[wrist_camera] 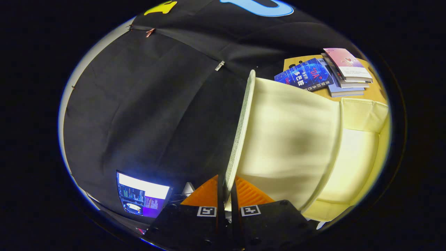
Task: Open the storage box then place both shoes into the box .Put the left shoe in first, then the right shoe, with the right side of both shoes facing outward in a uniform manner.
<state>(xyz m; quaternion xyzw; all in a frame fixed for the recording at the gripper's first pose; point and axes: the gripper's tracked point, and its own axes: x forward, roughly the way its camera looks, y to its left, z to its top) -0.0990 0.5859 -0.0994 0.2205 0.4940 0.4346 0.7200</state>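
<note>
The scene is dim overall against the dark cloth wall, with strong fisheye bending toward the rim. The pale lid (289,139) carries soft mottled shadows and slight blur; the box (362,146) beyond it glows overexposed. A screen (143,197) glares bright. The tool (225,195), pinching the lid's edge, sits close and soft-focused.

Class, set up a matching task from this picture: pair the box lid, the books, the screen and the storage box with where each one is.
Things:
1. lid
2. books
3. screen
4. storage box

Places:
A. stacked on the wooden table beyond the box
B. pinched between the gripper fingers
C. low, beside the fingers, against the black cloth
D. open, behind the raised lid

Pairs: 1-B, 2-A, 3-C, 4-D
</note>
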